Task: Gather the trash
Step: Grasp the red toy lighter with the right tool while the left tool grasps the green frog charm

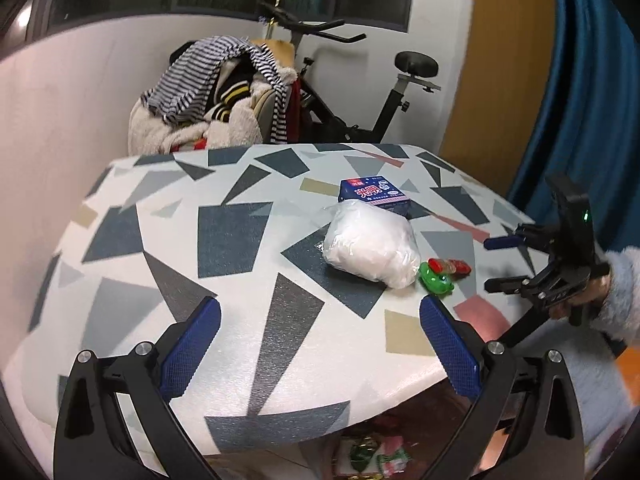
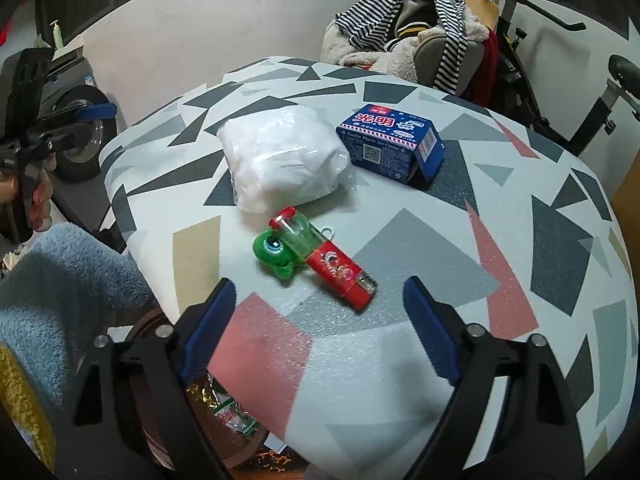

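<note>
Three items lie on the patterned table [image 1: 224, 232] [image 2: 520, 208]: a white plastic bag of soft stuff [image 1: 370, 242] [image 2: 280, 160], a blue ice cream box [image 1: 374, 194] [image 2: 392, 144], and a green and red frog toy dispenser [image 1: 440, 274] [image 2: 316, 260]. My left gripper [image 1: 320, 320] stands open over the table's near edge, with nothing between its blue pads. My right gripper [image 2: 320, 300] [image 1: 494, 262] is open just short of the frog toy, not touching it. The left gripper [image 2: 72, 124] also shows at the left of the right wrist view.
A bin with shiny wrappers [image 2: 228, 408] [image 1: 368, 456] sits below the table's near edge. A chair piled with clothes [image 1: 208, 100] [image 2: 412, 44] and an exercise bike [image 1: 360, 92] stand behind the table. A fuzzy blue sleeve [image 2: 60, 280] is at the left.
</note>
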The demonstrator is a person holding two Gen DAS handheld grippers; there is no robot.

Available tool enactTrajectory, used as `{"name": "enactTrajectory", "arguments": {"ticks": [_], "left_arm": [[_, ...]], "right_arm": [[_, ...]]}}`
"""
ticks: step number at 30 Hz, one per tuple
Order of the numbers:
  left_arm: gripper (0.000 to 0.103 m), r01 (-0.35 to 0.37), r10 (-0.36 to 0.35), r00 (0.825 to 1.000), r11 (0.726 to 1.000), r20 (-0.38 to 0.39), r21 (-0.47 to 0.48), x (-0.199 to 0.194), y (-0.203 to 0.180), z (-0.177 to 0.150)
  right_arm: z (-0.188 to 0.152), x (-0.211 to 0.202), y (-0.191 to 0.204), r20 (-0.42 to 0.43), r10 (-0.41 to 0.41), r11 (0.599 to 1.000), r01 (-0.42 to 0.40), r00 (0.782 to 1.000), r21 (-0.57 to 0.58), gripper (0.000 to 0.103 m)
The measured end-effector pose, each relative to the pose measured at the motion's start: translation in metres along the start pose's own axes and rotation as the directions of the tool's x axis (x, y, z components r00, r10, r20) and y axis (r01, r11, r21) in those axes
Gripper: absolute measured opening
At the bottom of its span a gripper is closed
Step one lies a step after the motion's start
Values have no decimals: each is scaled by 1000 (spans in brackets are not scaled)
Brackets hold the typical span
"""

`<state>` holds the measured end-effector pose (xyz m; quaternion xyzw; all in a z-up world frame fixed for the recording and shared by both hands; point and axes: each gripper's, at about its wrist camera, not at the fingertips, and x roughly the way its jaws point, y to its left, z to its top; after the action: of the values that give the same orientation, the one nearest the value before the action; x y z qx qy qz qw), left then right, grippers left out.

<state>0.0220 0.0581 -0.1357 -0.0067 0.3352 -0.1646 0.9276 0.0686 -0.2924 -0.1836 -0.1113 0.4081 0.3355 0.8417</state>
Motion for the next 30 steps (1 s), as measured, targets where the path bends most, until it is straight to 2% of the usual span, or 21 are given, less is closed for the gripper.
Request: {"name": "enactTrajectory", "arguments": {"ticks": [10,16,18,20,21,23,30], "left_arm": [[97,46,-48,998,998,-41,-48,12,4,-5],[97,68,-73,995,995,-61,-73,19,6,-6],[97,78,-84,994,993,-65,-87,22,7,-4],[97,90,-97,993,990,-68,-105,25,8,-3],[97,94,-102,992,989,-69,-112,26,8,-2],[97,99,-108,992,988,-72,-122,30,8,0],[97,136,-148,985,981,-84,-136,42,-1,5]], "right_arm": [[12,31,3,-67,-5,995,-1,998,-96,57],[24,49,-2,-104,26,995,-37,994,-98,53],[26,52,-3,-113,50,994,-61,992,-95,47],[27,52,-3,-122,79,991,-91,989,-94,33],[28,53,-4,-122,83,991,-94,989,-94,33],[27,49,-4,-107,92,991,-102,990,-88,26],[22,31,-15,-4,106,993,-106,994,43,25]]}}
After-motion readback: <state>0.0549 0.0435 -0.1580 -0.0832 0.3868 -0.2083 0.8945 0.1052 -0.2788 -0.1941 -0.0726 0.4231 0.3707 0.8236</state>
